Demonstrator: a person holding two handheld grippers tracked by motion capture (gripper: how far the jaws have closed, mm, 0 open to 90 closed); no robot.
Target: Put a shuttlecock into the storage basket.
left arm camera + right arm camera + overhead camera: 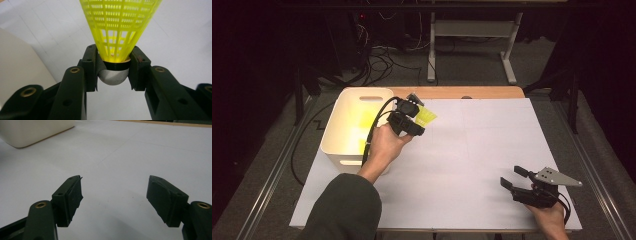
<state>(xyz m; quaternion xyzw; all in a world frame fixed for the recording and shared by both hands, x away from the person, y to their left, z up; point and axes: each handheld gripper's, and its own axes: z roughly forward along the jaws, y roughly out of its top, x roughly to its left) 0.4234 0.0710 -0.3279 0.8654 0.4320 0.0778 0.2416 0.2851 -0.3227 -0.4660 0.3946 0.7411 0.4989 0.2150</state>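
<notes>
A yellow plastic shuttlecock (120, 27) with a grey rounded cork (113, 78) is clamped at its base between the pads of my left gripper (113, 71). In the high view that left gripper (412, 116) is held above the table beside the right rim of a white bin (343, 150), with the shuttlecock's skirt (426, 117) pointing right. My right gripper (513, 177) rests near the table's front right corner, its jaws wide apart and nothing between its fingers (68, 200).
The white bin (30, 132) stands at the table's left and shows yellow items (362, 122) inside. The white table top (472, 150) stretches between the two hands. Cables and table legs lie on the floor beyond the far edge.
</notes>
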